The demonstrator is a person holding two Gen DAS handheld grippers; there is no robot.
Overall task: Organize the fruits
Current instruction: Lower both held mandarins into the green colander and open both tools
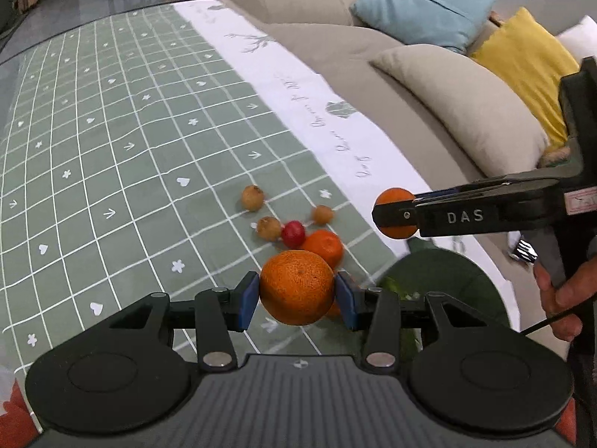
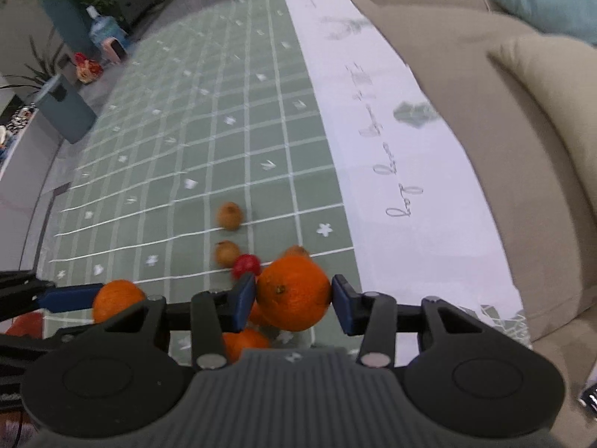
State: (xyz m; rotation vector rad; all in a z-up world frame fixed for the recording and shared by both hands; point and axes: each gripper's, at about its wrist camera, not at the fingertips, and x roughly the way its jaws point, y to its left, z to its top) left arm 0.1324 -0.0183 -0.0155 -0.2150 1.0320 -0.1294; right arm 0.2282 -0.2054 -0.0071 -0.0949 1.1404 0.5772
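My left gripper (image 1: 297,296) is shut on a large orange (image 1: 296,286) and holds it above the green checked tablecloth (image 1: 112,149). My right gripper (image 2: 294,299) is shut on another orange (image 2: 293,292); in the left wrist view it (image 1: 395,213) reaches in from the right with that orange (image 1: 395,196), above a dark green bowl (image 1: 447,280). On the cloth lie an orange (image 1: 324,247), a small red fruit (image 1: 293,233) and three small brown fruits (image 1: 253,198). The right wrist view shows the left gripper (image 2: 74,296) holding its orange (image 2: 117,298).
A beige sofa (image 1: 466,112) with blue (image 1: 421,3) and yellow (image 1: 530,67) cushions runs along the table's right side. The cloth has a white border (image 1: 317,104). A water jug (image 2: 106,31) and plants stand on the floor at the far left.
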